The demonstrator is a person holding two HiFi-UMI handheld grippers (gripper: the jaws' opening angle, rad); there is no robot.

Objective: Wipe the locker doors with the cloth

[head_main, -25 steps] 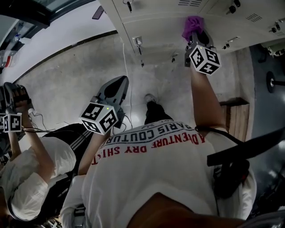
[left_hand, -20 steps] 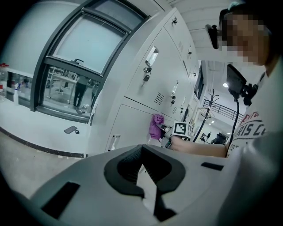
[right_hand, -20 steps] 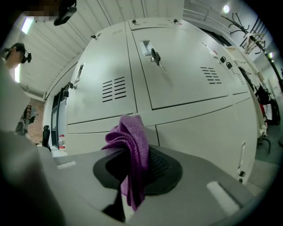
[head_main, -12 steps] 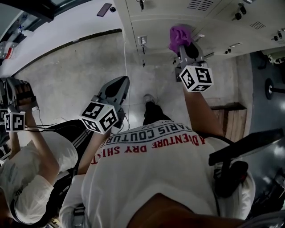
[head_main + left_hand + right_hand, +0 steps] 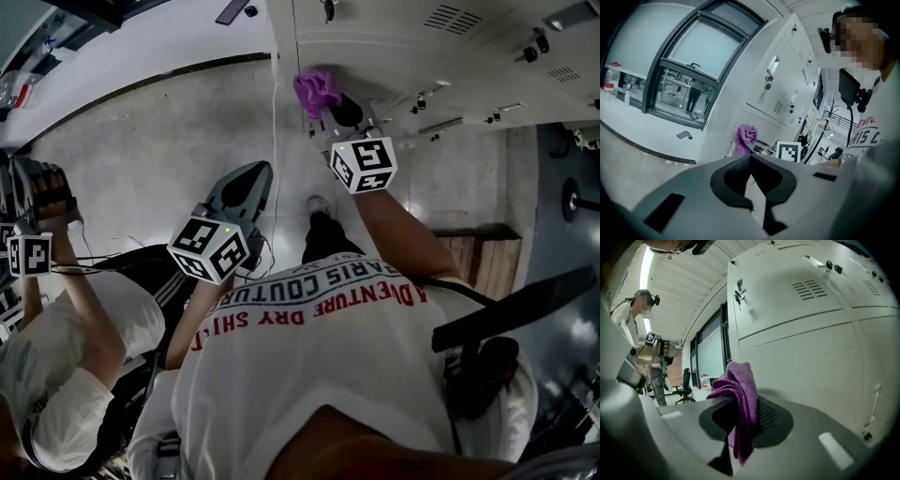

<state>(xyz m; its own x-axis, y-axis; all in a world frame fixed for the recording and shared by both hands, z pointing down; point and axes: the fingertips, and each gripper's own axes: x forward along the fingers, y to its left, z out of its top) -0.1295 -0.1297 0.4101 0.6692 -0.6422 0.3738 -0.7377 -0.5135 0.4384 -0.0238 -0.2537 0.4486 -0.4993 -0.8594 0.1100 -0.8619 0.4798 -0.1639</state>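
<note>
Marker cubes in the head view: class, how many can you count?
3: one on the left gripper, one on the right gripper holding the cloth at the lockers, one held by another person at the left edge. More may be cut off there.

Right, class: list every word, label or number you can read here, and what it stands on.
"ARIS COUTUR": on the white T-shirt, upside down, ends hidden.
"ADVENTURE DRY SHI": same T-shirt, next line.
Locker doors: nothing readable.
Square markers: patterns, no letters.
Purple cloth: none.
</note>
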